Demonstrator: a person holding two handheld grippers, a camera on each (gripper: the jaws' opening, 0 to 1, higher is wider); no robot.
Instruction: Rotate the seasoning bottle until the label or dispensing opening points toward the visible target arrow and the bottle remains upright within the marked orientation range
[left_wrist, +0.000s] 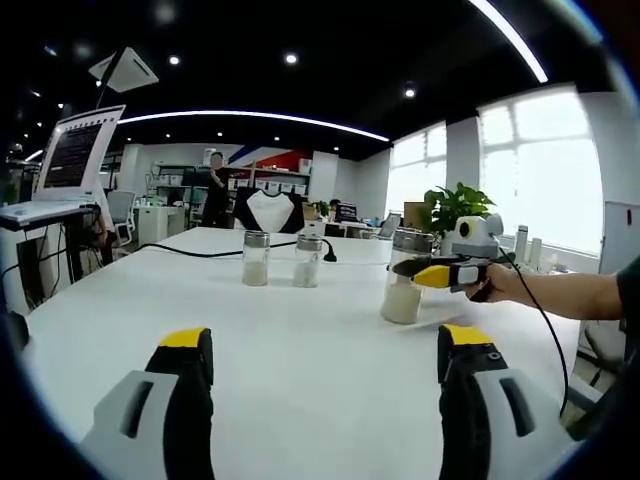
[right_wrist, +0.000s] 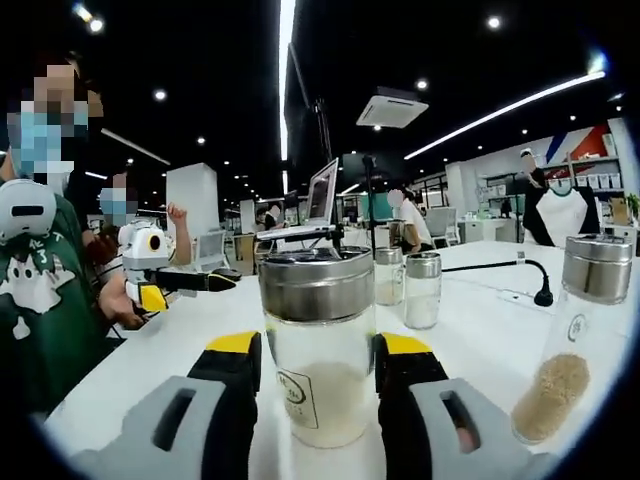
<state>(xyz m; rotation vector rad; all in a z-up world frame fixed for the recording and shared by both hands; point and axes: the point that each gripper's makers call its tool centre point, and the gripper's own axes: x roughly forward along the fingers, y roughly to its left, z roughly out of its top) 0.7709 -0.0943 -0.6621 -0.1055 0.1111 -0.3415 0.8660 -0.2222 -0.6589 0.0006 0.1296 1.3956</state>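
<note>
Seasoning bottle (right_wrist: 318, 350): upright on the white table (left_wrist: 300, 350), glass, steel cap (right_wrist: 316, 283), pale powder filling roughly the lower third. Clamped from both sides by the right gripper (right_wrist: 318, 385), yellow-tipped jaws pressed against the glass just under the cap. Small label (right_wrist: 294, 386) low on the near face, a little left of centre in the right gripper view. No target arrow to be made out in either view.

For the turn itself: best done as a slow twist about the bottle's own upright axis, base flat on the table, grip firm enough not to slip on smooth glass. Worth avoiding any sideways lean, since a high hold probably makes tipping easy. Sensible to stop once the label faces the arrow, wherever that proves to lie.

Around it, left to right in the left gripper view: laptop (left_wrist: 75, 150) on a stand at the table's edge; black cable (left_wrist: 200, 252) trailing across the far side; a small shaker (left_wrist: 256, 258) and a second shaker (left_wrist: 307, 260) side by side, well apart from the held one; potted plant (left_wrist: 455, 205) beyond. Left gripper (left_wrist: 325, 390) over bare table, jaws wide apart and empty. Closest neighbour likely the brown-filled bottle (right_wrist: 580, 340), near enough on the right to be caught by a swinging jaw.
</note>
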